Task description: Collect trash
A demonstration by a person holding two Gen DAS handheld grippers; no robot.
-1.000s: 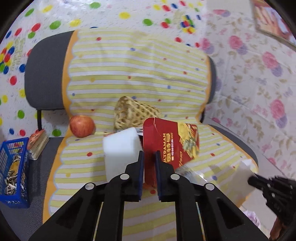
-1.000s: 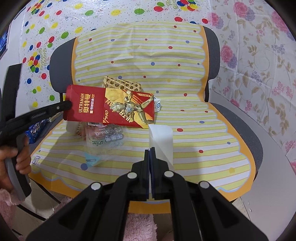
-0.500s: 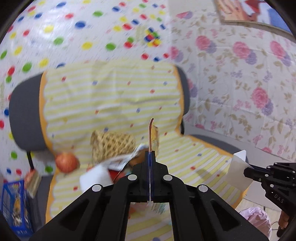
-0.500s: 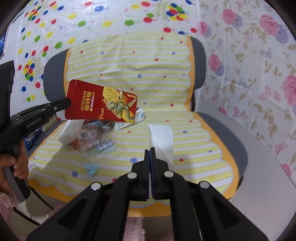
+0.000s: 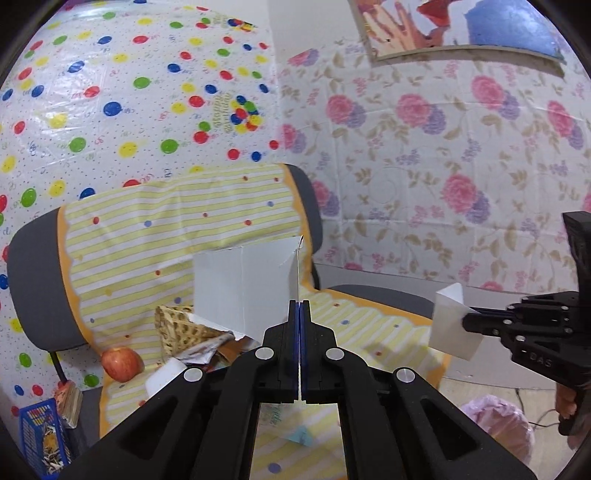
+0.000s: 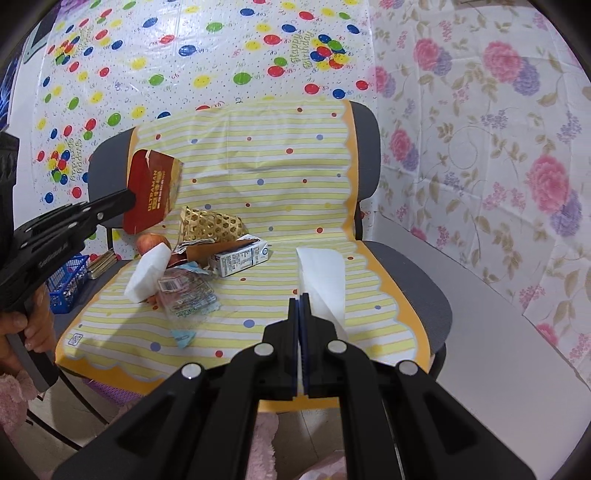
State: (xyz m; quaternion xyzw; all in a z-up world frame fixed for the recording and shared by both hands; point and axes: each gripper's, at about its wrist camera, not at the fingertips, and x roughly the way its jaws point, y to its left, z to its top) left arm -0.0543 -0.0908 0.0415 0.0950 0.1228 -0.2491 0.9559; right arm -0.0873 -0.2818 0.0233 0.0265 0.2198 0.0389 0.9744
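Flattened red carton [image 6: 153, 192], white inside, gripper-pinched

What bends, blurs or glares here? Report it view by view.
Left wrist view: fisheye bows the chair back and darkens the corners; the poster is glossy but not blown out; focus is sharp.
Right wrist view: the same barrel bend on the chair back; even, soft light, faint shadows under the milk carton.

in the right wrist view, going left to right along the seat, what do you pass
blue basket → white foam block → clear wrapper → milk carton → white paper held in the right gripper
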